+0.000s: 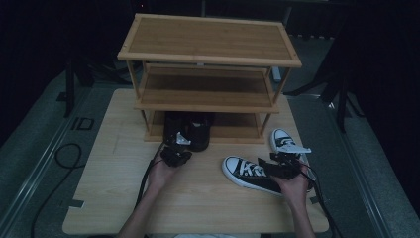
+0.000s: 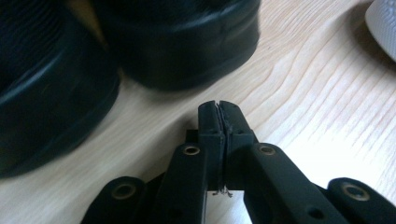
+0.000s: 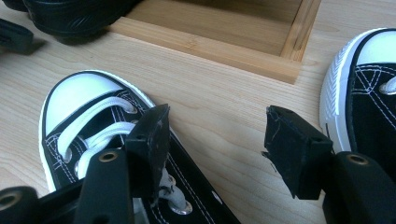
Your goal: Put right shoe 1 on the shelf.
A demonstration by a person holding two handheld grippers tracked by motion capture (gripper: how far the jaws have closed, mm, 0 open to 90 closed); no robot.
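The right gripper [image 3: 217, 154] stood spread over the sneaker [image 1: 250, 173] near the table's [image 1: 99, 198] right edge; its light, soft canvas collar looked best to pinch.

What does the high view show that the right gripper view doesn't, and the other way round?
High view alone: the whole three-tier wooden rack, the table's edges, the person's forearms, and the left gripper by the black shoes.

Right gripper view alone: close detail, with the right gripper open, one jaw over the near sneaker's white laces and nothing held between the jaws.

Both: the two black-and-white sneakers, the rack's bottom shelf, the black shoes and the light wood tabletop.
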